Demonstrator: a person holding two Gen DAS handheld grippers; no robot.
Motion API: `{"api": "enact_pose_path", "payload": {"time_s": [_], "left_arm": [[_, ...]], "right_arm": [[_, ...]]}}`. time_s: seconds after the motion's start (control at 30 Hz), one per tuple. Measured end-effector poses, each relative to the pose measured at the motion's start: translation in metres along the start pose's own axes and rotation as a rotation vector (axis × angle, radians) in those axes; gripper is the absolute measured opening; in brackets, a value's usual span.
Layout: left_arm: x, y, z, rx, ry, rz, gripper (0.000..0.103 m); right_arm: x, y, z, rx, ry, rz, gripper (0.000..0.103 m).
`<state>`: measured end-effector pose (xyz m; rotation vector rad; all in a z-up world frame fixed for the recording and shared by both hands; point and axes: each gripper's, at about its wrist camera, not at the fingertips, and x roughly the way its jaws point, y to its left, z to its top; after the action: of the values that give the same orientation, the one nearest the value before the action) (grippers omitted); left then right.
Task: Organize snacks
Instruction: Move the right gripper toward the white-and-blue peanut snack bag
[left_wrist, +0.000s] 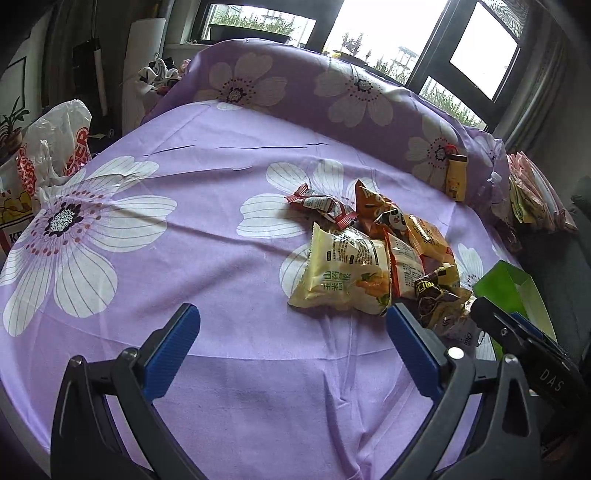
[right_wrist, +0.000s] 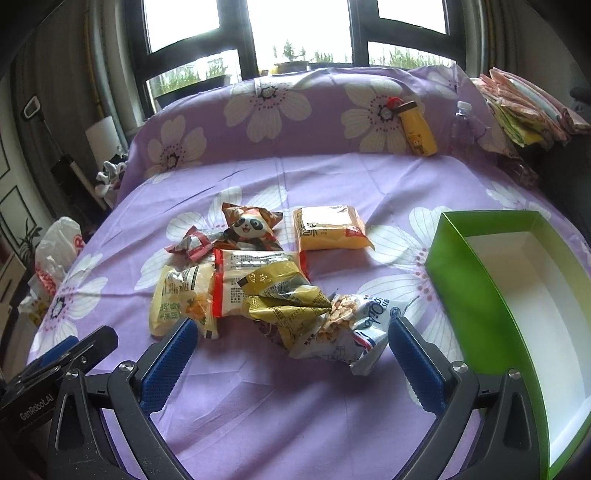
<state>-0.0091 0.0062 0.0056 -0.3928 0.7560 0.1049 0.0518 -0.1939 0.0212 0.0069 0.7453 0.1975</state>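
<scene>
A heap of snack packets lies on the purple flowered cloth. A pale yellow packet, a red-edged packet, a panda packet, an orange packet, a gold packet and a white-blue packet show. A green box with a white inside stands empty at the right. My left gripper is open and empty, just left of the heap. My right gripper is open and empty, its jaws either side of the white-blue packet.
A yellow bottle and a clear water bottle lean on the flowered back cushion. Folded cloths lie at the far right. A white and red plastic bag stands at the table's left edge. Windows are behind.
</scene>
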Motion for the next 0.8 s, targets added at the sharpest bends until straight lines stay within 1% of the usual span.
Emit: {"api": "enact_pose_path", "payload": {"time_s": [0.13,0.4,0.5,0.57,0.6,0.67,0.73,0.77,0.8], "left_arm": [[0.000,-0.001,-0.001,0.001,0.003,0.008,0.099],[-0.003,0.000,0.001,0.005,-0.007,-0.012,0.094],[-0.003,0.000,0.001,0.006,-0.007,-0.022,0.092],[-0.003,0.000,0.001,0.007,-0.005,-0.031,0.087],[-0.003,-0.001,0.001,0.008,-0.004,-0.035,0.086],[-0.003,-0.002,0.001,0.010,0.000,-0.044,0.085],[-0.003,-0.004,0.001,0.016,0.005,-0.053,0.081],[-0.003,-0.004,0.001,0.018,0.005,-0.057,0.079],[-0.003,-0.005,0.001,0.018,0.006,-0.061,0.076]], "right_arm": [[-0.001,-0.003,0.000,0.018,0.000,0.012,0.102],[0.000,-0.006,0.000,0.039,0.006,0.019,0.102],[-0.001,-0.009,0.001,0.054,0.004,0.036,0.102],[-0.003,-0.012,0.002,0.071,0.005,0.056,0.094],[-0.004,-0.016,0.003,0.086,0.008,0.071,0.089],[-0.005,-0.024,0.005,0.128,0.017,0.099,0.084],[-0.003,-0.033,0.008,0.174,0.036,0.121,0.076],[0.000,-0.036,0.011,0.192,0.055,0.131,0.073],[0.003,-0.039,0.014,0.209,0.074,0.141,0.069]]}}
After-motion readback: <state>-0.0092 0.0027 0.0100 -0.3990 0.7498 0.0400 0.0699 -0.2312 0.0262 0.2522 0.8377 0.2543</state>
